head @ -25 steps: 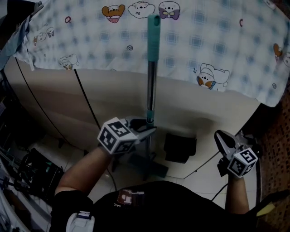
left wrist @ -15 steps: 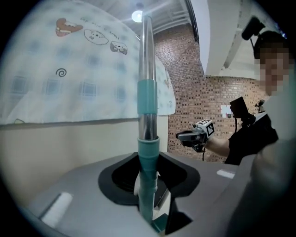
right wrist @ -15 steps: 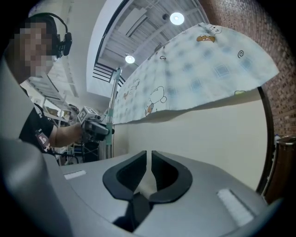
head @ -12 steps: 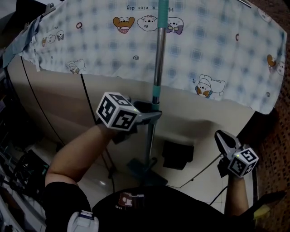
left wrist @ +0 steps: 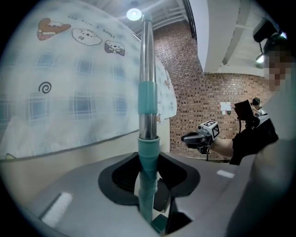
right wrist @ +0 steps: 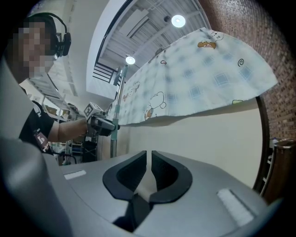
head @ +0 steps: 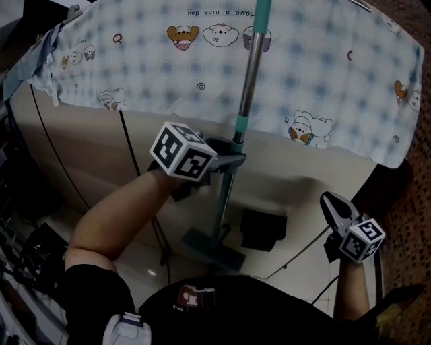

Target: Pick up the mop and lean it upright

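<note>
One mop (head: 248, 81), long axis near vertical: handle end up, mop head (head: 214, 248) down by the floor. In the head view the top tips slightly right and runs out of frame past the cloth's upper edge. Can't confirm the head touches the floor.

Pole from the top: teal grip, bare metal section, teal collar, then a teal lower shaft.

Two grippers:
- left gripper (head: 234, 160): jaws clamped on the pole at the teal collar, partway closed, pole seated between the pads. It sits roughly mid-pole, well above the mop head.
- right gripper (head: 328, 202): jaws together bar a thin slit, nothing between them. It is off to the right, well apart from the mop.

One checked tablecloth (head: 135, 60) hangs over the cream table edge just behind the pole, with several cartoon animals printed on it. Its printed line (head: 222, 12) reads "Have a nice day", upside down in the head view. Each gripper cube carries black-and-white square markers, no readable text.

One black box (head: 262, 229) stands on the floor just right of the mop head.
</note>
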A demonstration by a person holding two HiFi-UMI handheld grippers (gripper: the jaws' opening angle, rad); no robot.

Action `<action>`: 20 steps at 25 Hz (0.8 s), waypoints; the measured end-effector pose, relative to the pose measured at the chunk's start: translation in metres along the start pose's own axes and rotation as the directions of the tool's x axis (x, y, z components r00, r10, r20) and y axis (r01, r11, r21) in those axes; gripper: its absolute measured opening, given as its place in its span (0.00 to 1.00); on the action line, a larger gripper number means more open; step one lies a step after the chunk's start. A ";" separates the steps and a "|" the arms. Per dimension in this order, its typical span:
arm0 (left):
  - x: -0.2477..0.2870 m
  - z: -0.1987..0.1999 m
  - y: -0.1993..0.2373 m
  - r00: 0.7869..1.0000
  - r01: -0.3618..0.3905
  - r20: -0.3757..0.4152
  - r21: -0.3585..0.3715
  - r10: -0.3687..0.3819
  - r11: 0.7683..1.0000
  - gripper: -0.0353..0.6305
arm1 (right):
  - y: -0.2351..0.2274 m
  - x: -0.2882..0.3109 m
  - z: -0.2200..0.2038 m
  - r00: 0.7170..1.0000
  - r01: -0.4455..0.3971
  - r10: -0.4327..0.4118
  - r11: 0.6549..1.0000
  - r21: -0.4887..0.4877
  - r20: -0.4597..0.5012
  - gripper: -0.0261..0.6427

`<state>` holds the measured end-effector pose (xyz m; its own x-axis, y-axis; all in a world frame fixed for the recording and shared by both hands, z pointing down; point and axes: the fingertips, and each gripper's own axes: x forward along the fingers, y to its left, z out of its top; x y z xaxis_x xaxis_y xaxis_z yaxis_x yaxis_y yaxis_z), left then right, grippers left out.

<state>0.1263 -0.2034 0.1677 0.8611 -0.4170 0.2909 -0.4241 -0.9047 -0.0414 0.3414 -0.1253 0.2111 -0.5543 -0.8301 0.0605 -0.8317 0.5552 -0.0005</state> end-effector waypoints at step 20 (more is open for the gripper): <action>0.003 -0.009 0.000 1.000 -0.004 0.005 -0.028 0.004 1.000 0.25 | 0.003 -0.002 -0.004 1.000 -0.005 0.005 1.000 0.002 -0.010 0.11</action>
<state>0.1262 -0.2039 0.1771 0.8607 -0.4212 0.2861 -0.4353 -0.9002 -0.0159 0.3398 -0.1218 0.2153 -0.5577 -0.8271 0.0701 -0.8292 0.5589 -0.0025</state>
